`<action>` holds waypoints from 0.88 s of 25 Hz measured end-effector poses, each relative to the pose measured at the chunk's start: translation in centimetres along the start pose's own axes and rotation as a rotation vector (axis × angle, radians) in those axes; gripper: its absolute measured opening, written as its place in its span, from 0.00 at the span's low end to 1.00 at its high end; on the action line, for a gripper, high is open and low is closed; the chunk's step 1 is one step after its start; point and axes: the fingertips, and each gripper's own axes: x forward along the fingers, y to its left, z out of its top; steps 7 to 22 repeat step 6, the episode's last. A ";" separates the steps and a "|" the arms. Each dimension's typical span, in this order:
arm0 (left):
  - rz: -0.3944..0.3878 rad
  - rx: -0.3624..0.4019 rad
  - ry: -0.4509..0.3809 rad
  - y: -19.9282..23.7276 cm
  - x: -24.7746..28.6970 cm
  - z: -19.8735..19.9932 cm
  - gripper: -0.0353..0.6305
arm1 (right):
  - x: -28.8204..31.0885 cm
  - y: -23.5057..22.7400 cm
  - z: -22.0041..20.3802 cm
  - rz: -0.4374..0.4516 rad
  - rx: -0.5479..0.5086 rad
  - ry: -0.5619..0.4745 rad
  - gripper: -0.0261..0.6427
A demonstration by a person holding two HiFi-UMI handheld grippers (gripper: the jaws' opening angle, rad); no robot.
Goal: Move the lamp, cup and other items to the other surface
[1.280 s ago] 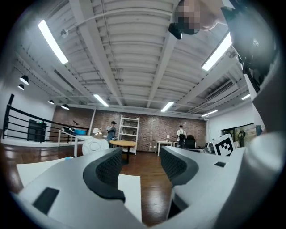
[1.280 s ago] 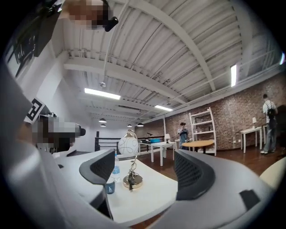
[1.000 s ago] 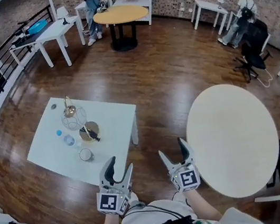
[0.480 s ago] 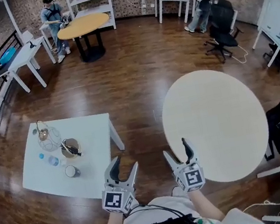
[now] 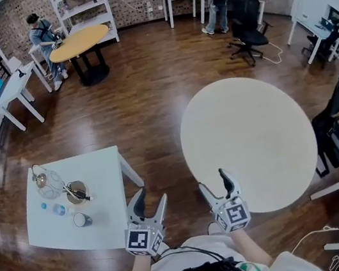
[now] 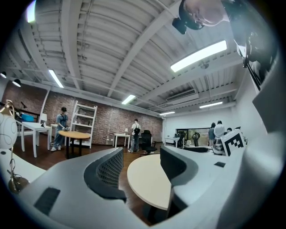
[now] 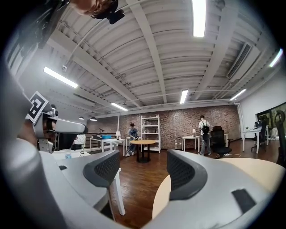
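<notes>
The lamp (image 5: 46,182) and the cup (image 5: 80,220) are sitting on the white square table (image 5: 106,198) at the left, well apart from both grippers. The left gripper (image 5: 149,197) is hovering beside that table's near corner with jaws spread and empty, while the right gripper (image 5: 214,181) is closing its empty jaws slightly by the near edge of the round table (image 5: 251,140).

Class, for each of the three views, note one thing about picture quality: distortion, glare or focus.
Head view: fisheye bends straight edges; the round table is evenly lit. Left gripper view: dark circular vignette, the ceiling strip light blown out. Right gripper view: same vignette, its ceiling light glaring white.
</notes>
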 end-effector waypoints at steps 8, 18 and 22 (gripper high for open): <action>-0.016 -0.010 0.016 -1.5 1.4 -1.2 0.44 | -0.5 -0.6 -0.5 0.022 0.012 0.019 0.56; -0.016 -0.010 0.016 -1.5 1.4 -1.2 0.44 | -0.5 -0.6 -0.5 0.022 0.012 0.019 0.56; -0.016 -0.010 0.016 -1.5 1.4 -1.2 0.44 | -0.5 -0.6 -0.5 0.022 0.012 0.019 0.56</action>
